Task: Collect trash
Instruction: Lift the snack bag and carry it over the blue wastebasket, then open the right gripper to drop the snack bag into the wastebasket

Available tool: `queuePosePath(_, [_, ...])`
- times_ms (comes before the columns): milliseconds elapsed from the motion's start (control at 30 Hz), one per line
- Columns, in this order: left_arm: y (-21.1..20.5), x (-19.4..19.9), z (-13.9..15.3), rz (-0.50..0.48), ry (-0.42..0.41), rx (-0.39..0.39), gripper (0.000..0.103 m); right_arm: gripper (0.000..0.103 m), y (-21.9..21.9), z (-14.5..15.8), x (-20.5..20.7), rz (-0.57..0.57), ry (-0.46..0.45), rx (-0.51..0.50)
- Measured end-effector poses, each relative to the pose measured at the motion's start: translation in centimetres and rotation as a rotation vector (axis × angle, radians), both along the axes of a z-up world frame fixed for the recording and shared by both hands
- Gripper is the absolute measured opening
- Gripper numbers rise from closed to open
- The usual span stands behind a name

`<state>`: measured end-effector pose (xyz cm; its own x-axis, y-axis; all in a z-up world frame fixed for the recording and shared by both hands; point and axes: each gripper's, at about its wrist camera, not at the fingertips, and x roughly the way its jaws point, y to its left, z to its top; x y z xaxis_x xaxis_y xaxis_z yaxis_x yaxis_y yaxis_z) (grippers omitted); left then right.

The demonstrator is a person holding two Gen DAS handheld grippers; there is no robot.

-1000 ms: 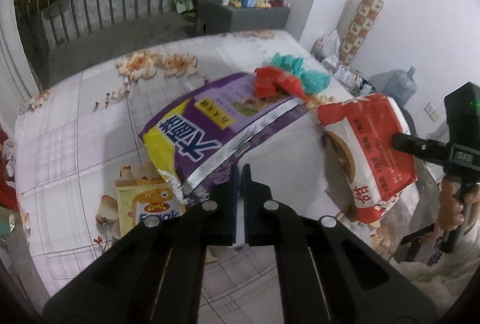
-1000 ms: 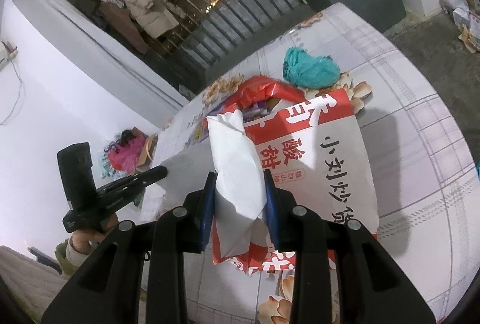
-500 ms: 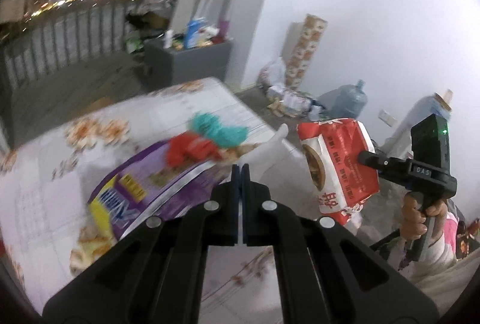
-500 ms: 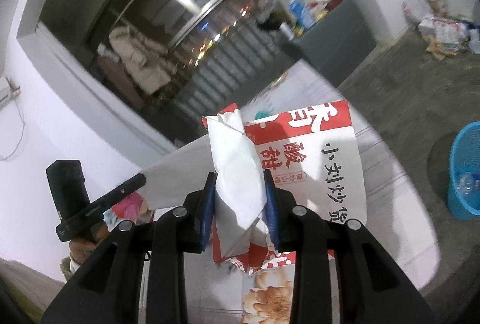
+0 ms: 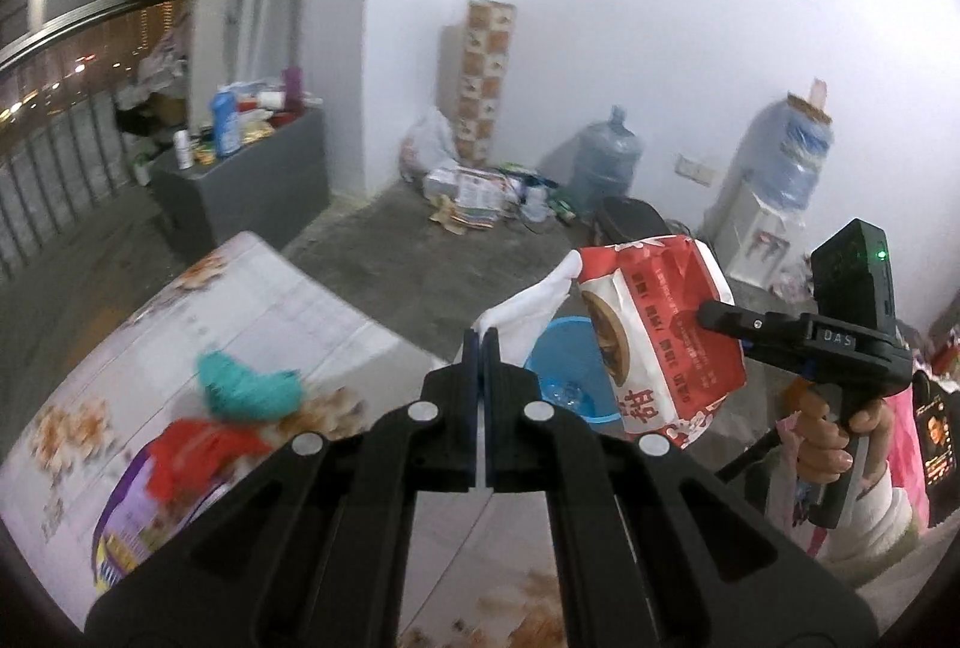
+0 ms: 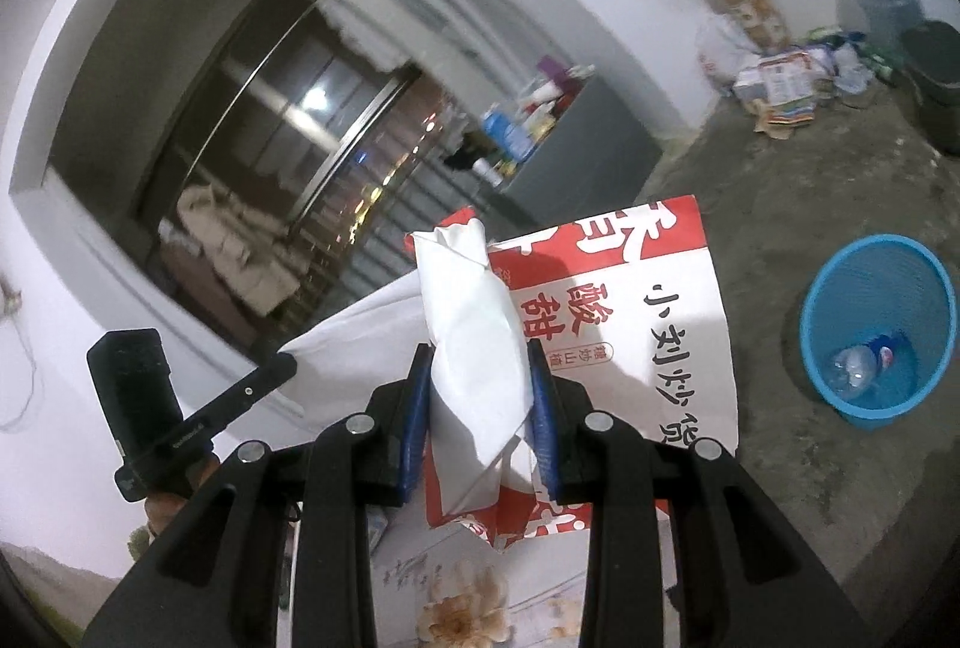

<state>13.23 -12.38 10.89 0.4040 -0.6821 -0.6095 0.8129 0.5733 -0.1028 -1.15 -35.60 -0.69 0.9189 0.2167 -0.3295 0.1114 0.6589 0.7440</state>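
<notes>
Pinching the light, crinkly red-and-white snack bag [image 6: 606, 348] by its folded white edge in the right gripper [image 6: 480, 408], left gripper [image 5: 480, 348] nipping white paper [image 5: 528, 303], above the blue wastebasket [image 6: 828, 300].

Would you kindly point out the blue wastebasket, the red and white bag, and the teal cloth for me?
blue wastebasket [image 6: 822, 300], right wrist view, on its left rim.
red and white bag [image 6: 654, 312], right wrist view, on its printed white face.
teal cloth [image 5: 246, 390], left wrist view, on the middle of the bundle.
</notes>
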Motion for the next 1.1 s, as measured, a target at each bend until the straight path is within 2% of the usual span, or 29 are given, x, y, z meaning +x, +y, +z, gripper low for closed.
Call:
queuePosePath(200, [-7.0, 1.2, -1.9, -0.055, 0.013, 0.061, 0.000, 0.030, -5.0, -3.7, -1.4, -0.055, -0.020, 0.130])
queuePosePath(367, [-12.1, 2.1, -4.2, -0.083, 0.028, 0.115, 0.000, 0.030, -10.0, -9.5, -0.5, -0.050, -0.067, 0.319])
queuePosePath(467, [-14.8, 2.8, -5.7, -0.087, 0.029, 0.151, 0.000, 0.030, -12.9, -12.9, 0.8, -0.076, -0.057, 0.402])
queuePosePath(733, [-19.9, 5.0, -9.5, -0.083, 0.087, 0.217, 0.000, 0.031, -19.8, -20.8, 4.0, -0.160, -0.035, 0.526])
queuePosePath(800, [-21.1, 5.4, -10.6, -0.089, 0.098, 0.235, 0.000, 0.031, -21.3, -23.1, 4.1, -0.193, -0.007, 0.543])
queuePosePath(900, [-22.7, 5.6, -12.0, -0.100, 0.109, 0.259, 0.000, 0.034, -23.4, -27.5, 3.0, -0.318, 0.128, 0.539])
queuePosePath(933, [-23.1, 5.6, -12.5, -0.104, 0.113, 0.266, 0.000, 0.034, -24.1, -29.3, 2.5, -0.371, 0.215, 0.530])
queuePosePath(1000, [-23.9, 5.7, -13.4, -0.112, 0.125, 0.281, 0.000, 0.035, -24.9, -31.4, 1.6, -0.430, 0.292, 0.538])
queuePosePath(1067, [-24.6, 5.8, -14.2, -0.119, 0.134, 0.291, 0.000, 0.045, -25.3, -32.8, 0.8, -0.482, 0.378, 0.540])
queuePosePath(1100, [-24.9, 5.8, -14.6, -0.122, 0.139, 0.297, 0.000, 0.046, -25.2, -32.8, 0.6, -0.490, 0.386, 0.531])
